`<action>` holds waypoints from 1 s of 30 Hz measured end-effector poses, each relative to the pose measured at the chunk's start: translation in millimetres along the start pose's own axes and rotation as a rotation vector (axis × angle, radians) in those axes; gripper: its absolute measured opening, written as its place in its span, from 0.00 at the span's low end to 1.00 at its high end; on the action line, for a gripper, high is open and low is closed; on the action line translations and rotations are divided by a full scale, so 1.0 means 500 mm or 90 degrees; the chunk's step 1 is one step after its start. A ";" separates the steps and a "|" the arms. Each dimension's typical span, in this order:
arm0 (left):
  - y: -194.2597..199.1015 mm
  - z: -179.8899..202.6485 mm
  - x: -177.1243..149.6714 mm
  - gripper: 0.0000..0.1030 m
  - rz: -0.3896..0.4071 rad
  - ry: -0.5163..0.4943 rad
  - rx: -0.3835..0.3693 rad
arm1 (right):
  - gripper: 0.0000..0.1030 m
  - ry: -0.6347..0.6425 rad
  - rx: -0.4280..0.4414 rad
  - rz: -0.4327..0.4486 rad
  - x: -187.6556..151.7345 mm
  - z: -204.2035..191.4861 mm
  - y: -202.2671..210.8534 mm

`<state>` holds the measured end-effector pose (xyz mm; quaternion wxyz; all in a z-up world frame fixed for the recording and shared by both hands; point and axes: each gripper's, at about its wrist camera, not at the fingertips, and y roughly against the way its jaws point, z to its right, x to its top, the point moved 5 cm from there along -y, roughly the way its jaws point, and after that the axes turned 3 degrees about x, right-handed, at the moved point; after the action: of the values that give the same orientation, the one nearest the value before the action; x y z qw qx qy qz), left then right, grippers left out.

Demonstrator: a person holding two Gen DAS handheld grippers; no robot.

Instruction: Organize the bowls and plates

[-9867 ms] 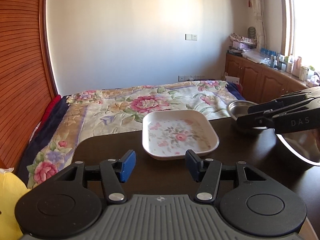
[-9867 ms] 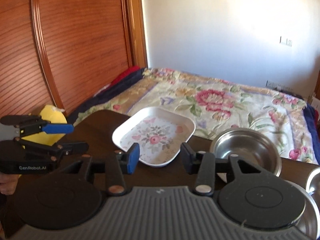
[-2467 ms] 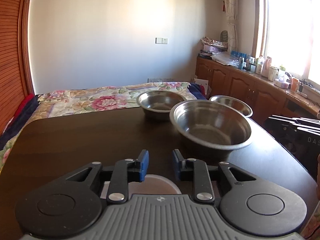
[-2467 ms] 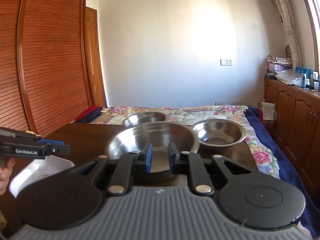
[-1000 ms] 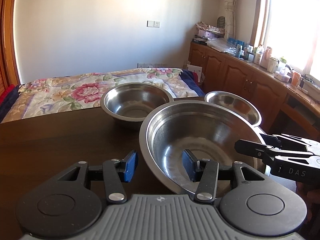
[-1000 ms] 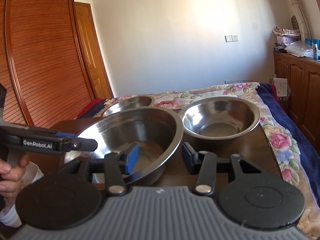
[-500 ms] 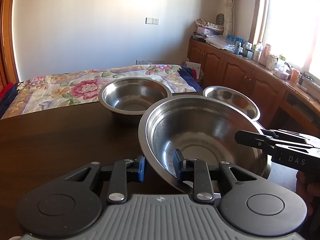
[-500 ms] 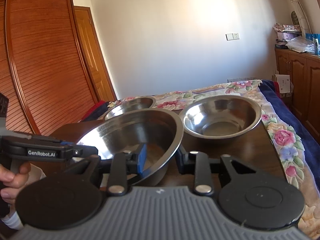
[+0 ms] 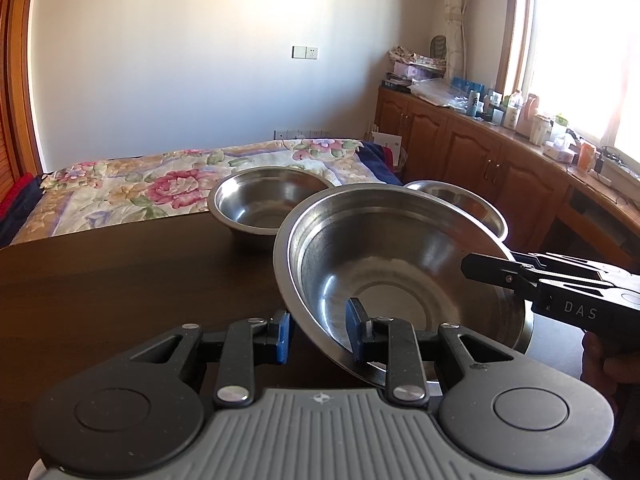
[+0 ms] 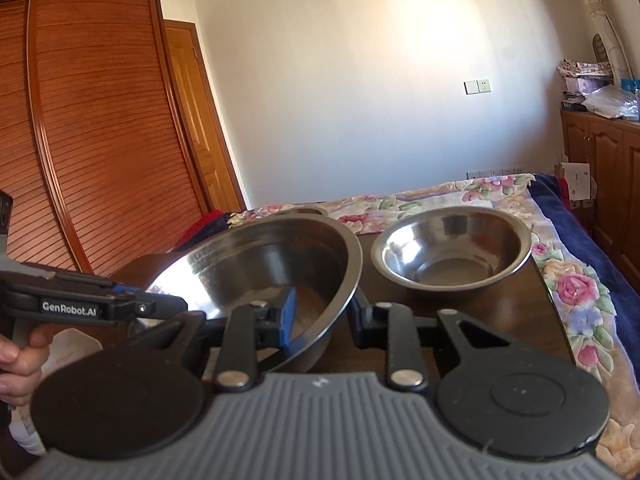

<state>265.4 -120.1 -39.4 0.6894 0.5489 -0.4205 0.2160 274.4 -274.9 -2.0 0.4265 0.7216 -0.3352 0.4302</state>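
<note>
Both my grippers are clamped on the rim of the big steel bowl (image 9: 400,264), which is tilted over the dark table (image 9: 120,272).

My left gripper (image 9: 320,334) pinches the near rim, one pad inside and one outside; my right gripper (image 10: 320,312) grips the opposite edge the same way. The bowl's base is hidden behind my tools, so I can't tell whether it touches the table. Behind it sits a medium bowl (image 9: 264,200), and a smaller bowl (image 9: 460,200) is mostly blocked by the big rim. A pale edge of the plate (image 10: 76,344) peeks out beside my hand (image 10: 20,364), too blurred to read.
</note>
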 end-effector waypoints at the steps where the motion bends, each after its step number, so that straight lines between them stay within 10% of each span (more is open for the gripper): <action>1: 0.004 0.001 0.000 0.29 0.002 0.000 0.001 | 0.29 0.005 -0.001 -0.001 0.002 -0.004 0.002; 30: 0.161 0.026 -0.065 0.29 0.048 -0.008 -0.035 | 0.29 0.022 -0.052 0.007 -0.024 -0.098 0.123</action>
<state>181.8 -102.8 -19.1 0.6928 0.5151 -0.4509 0.2268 200.6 -254.5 20.2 0.4590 0.6942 -0.3490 0.4308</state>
